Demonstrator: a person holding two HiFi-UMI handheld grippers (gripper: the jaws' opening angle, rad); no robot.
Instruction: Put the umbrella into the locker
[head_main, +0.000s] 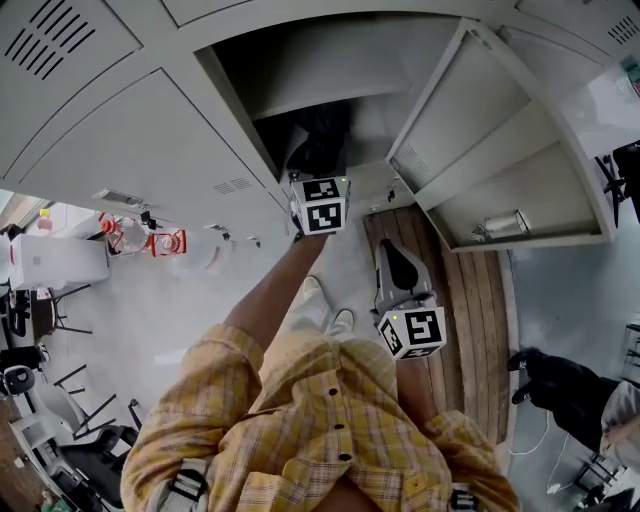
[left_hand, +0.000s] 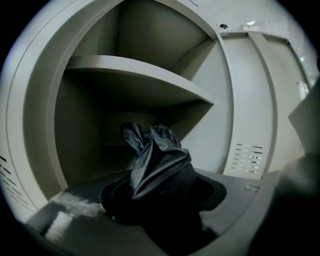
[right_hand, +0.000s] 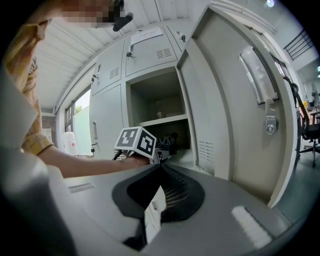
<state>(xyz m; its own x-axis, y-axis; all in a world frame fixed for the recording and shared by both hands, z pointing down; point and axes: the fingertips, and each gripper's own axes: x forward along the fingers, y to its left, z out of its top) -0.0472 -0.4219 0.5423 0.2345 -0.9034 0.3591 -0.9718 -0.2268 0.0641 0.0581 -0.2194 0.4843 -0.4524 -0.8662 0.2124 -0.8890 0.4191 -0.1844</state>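
Grey lockers (head_main: 100, 120) fill the wall above a pale floor (head_main: 180, 300). Ahead of them, the left hand-held gripper (left_hand: 160, 205) is clamped on the folded black umbrella (left_hand: 157, 160), which pokes into the open locker (left_hand: 90, 150) under its shelf (left_hand: 140, 70). Insertion looks half done. The next move calls for pushing deeper, resting it down, then letting go. Behind, beside the door (right_hand: 225, 100), the right hand-held gripper (right_hand: 160, 170) has its jaws together, empty.
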